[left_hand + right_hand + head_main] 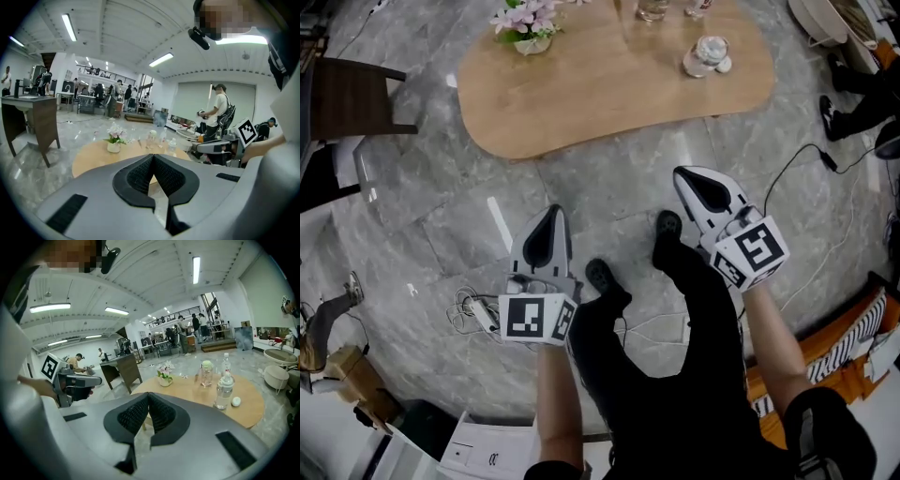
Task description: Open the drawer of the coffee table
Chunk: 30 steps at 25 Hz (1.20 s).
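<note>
- state: the left gripper (pixel 551 217) (pixel 153 157) and the right gripper (pixel 686 178) (pixel 148 394) both have their jaws pressed together with nothing between them. both hang over the floor (pixel 609 192), apart from the table (pixel 628 89) (pixel 89 159) (pixel 187 391).
- task thing: the table stands just ahead of the person. no view shows the drawer, only the wooden top, so its front is presumably under the top's edge or on another side.
- risk, wrong approach: with the drawer front unseen, a gripper may be brought to an edge that has no drawer. cause: reaching in before the front is found.
- risk, no grip: clenched jaws cannot take a handle and would only bump or slide off it. cause: jaws not parted before contact.
- risk, table slides: the floor looks smooth and glossy. a pull on the drawer may drag the whole table instead of opening it. cause: pulling with nothing bracing the top.
- risk, spills: a pot (pixel 530 42) (pixel 164 380) of flowers, a bottle (pixel 224 391) and a jar (pixel 206 372) stand on the top. a jolt or a sharp tug could tip the tall bottle first.
- risk, tripping: a cable (pixel 473 314) lies in a loose bundle on the floor, near the person's feet on the left. cause: stepping or crouching forward without looking.
</note>
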{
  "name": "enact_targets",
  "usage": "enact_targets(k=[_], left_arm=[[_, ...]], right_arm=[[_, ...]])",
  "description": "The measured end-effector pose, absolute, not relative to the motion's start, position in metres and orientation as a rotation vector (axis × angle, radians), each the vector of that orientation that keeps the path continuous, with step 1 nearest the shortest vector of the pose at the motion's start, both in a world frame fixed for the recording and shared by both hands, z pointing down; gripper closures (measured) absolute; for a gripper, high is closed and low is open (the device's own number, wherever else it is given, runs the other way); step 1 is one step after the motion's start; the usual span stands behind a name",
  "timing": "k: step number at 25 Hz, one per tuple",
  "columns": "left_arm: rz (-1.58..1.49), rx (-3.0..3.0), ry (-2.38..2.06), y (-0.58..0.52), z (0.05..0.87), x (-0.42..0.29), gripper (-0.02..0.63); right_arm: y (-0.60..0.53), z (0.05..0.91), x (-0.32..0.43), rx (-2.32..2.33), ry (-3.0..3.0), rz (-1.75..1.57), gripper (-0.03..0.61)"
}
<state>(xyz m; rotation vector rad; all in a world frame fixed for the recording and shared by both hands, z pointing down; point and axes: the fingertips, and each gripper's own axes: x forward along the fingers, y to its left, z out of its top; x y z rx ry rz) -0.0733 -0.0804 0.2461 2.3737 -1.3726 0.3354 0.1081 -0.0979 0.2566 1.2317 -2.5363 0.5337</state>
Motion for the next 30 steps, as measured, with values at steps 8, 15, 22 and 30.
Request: enact_targets(k=[8, 15, 22, 30], left_arm=[[0.344, 2.378, -1.392, -0.092, 0.415, -0.099, 0.601], [0.326, 2.412, -1.368, -0.117, 0.521, -0.128, 0.601], [0.314, 2.531, -1.320, -0.142, 0.581, -0.136, 0.601], [0.423, 2.669, -1.193, -0.145, 0.629, -0.156, 0.601]], right_arm=[[-0.111, 0.417, 0.101, 1.191, -2.534, 0.433, 0.565], [-0.124, 0.506, 0.084, 1.117, -2.555, 0.459, 0.565], [-0.141, 0.547, 0.073, 1.068, -2.623, 0.320, 0.565], [-0.153, 0.579, 0.066, 1.080, -2.636, 0.200, 0.565]])
